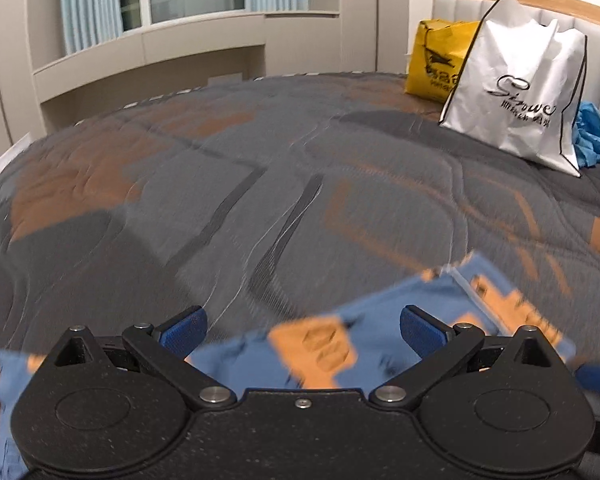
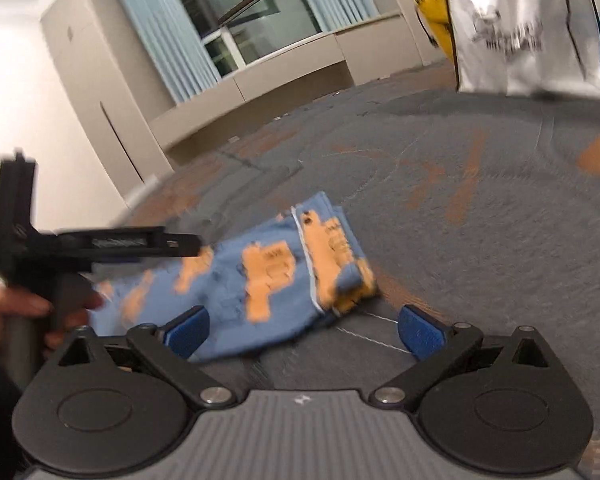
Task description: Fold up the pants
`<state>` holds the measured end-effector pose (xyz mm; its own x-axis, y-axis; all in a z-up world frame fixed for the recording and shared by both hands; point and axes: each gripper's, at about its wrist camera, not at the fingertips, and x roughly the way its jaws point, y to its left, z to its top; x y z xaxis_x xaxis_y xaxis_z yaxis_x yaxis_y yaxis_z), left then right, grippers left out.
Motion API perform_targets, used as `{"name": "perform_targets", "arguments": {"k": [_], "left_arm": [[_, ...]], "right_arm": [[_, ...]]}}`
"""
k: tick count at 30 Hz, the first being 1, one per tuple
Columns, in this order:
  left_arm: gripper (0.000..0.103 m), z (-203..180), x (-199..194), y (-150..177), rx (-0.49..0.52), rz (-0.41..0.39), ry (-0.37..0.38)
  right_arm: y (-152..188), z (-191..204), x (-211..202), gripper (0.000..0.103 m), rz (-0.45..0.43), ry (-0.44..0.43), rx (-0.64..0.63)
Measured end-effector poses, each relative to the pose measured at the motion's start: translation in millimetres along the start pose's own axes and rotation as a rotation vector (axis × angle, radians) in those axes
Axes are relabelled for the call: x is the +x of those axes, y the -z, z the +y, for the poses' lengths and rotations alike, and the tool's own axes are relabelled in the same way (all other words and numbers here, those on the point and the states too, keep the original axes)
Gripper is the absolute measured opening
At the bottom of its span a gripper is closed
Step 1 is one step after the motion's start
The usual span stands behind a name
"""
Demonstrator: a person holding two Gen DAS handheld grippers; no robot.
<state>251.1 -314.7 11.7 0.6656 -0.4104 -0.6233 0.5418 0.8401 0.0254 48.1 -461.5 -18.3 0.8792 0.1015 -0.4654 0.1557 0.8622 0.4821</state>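
Blue pants with orange print [image 2: 276, 276] lie bunched and folded on the grey bed cover. In the left wrist view the pants [image 1: 372, 320] lie just under and ahead of my left gripper [image 1: 303, 326], which is open and empty above them. My right gripper [image 2: 303, 330] is open and empty, its left pad over the pants' near edge. The left gripper's body [image 2: 92, 246] shows at the left of the right wrist view, held by a hand. Both views are motion-blurred.
A white shopping bag [image 1: 520, 96] and a yellow bag [image 1: 436, 64] stand at the headboard end of the bed [image 1: 228, 184]. Blue cloth [image 1: 590, 136] lies beside the white bag. Window and cabinets lie beyond the bed's far edge.
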Motion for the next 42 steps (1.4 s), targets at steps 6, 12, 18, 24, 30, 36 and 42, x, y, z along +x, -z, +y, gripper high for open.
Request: {"name": "perform_targets", "arguments": {"k": [6,12,18,24,30,36,42], "left_arm": [[0.102,-21,26,-18,-0.023,0.047,0.149],[0.102,-38,42,-23,-0.058,0.106,0.241],[0.102,-53,35,-32,-0.055,0.108,0.332],[0.102,-77,49,-42,-0.046,0.209,0.414],[0.098,-67,64,-41,-0.113,0.334,0.426],[0.096,-59,53,-43,-0.149,0.323,0.443],[0.084,-65,49,-43,-0.137,0.343,0.442]], "right_arm": [[-4,-17,13,0.081,-0.037,-0.063,0.173],[0,-21,16,0.058,-0.074,0.004,0.183],[0,-11,19,0.046,-0.093,0.079,0.137],[4,11,19,0.021,-0.129,0.141,0.023],[7,38,22,0.018,-0.143,0.148,-0.152],[13,69,33,0.018,-0.114,0.18,-0.336],[17,77,39,0.018,-0.102,0.175,-0.405]]}}
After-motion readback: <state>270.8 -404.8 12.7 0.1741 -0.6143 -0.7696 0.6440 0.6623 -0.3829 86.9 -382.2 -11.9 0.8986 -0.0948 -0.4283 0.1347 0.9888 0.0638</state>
